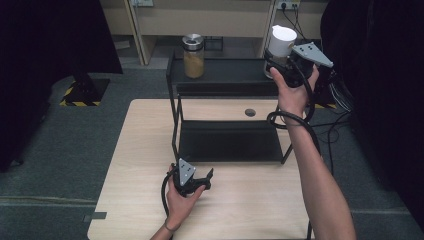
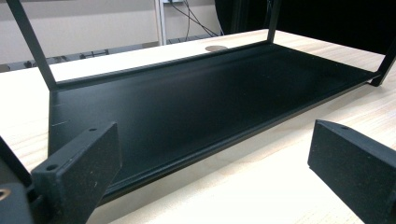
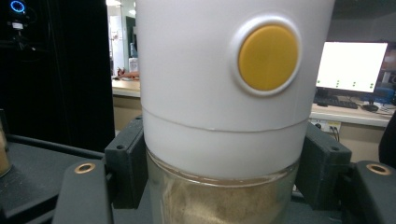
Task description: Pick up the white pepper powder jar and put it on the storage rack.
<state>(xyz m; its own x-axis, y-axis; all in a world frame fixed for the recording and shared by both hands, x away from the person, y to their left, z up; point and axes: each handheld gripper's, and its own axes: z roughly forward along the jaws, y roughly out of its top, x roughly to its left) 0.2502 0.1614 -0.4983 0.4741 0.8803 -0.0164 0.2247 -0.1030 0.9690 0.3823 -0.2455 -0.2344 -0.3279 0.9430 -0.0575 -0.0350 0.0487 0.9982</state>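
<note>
— Where is the white-lidded jar (image 1: 281,44) right now?

— Up at the right end of the black rack's (image 1: 175,107) top shelf, clamped in the right gripper (image 1: 280,62). In the right gripper view its two black jaws press on either side of the jar (image 3: 224,140), right where the white lid meets the glass. There is a round yellow button (image 3: 268,57) on the lid, and a tan powder shows through the glass below.

— Is it standing on the shelf?

— I cannot tell; the base is hidden behind the hand and gripper.

— And the other hand?

— The left gripper (image 1: 207,179) sits low over the wooden tabletop (image 1: 250,200), just in front of the rack's lower shelf (image 2: 196,102). Its jaws stand wide apart with nothing between them; in the left gripper view they frame the bare black shelf and the light wood.

— Anything else on the rack?

— A second jar (image 1: 193,56) with a metal lid, holding something tan, stands at the left end of the top shelf, well apart from the white-lidded one.
</note>
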